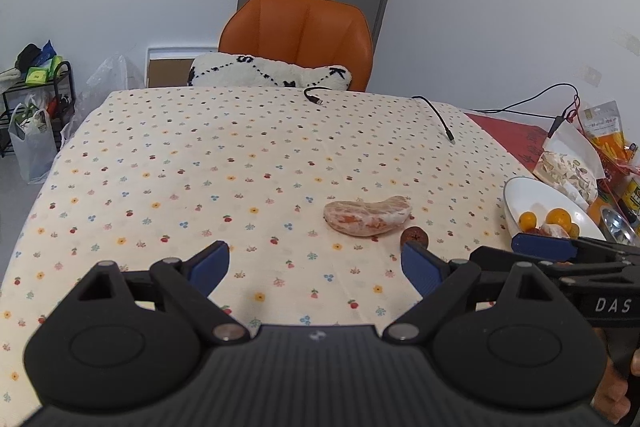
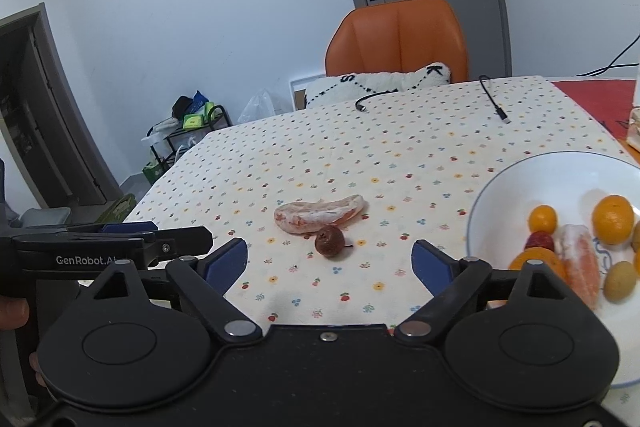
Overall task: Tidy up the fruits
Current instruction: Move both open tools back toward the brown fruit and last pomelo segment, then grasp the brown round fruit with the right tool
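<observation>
Rt claw [image 2: 330, 259] nearer small brown fruit [image 2: 329, 241]
Both claws spread, empty; your fruit sits dead ahead betw. rt fingers, pomelo wedge [image 2: 320, 214] lying crosswise just behind.

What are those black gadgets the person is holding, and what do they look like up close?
Two matching handheld grippers. The left gripper and right gripper are matte black plastic with round hubs, jointed linkages, silver pivot pins and two blue ribbed finger pads. White lettering reads "GenRobot.AI" on the left gripper's side. No cables or sleeves show.
</observation>
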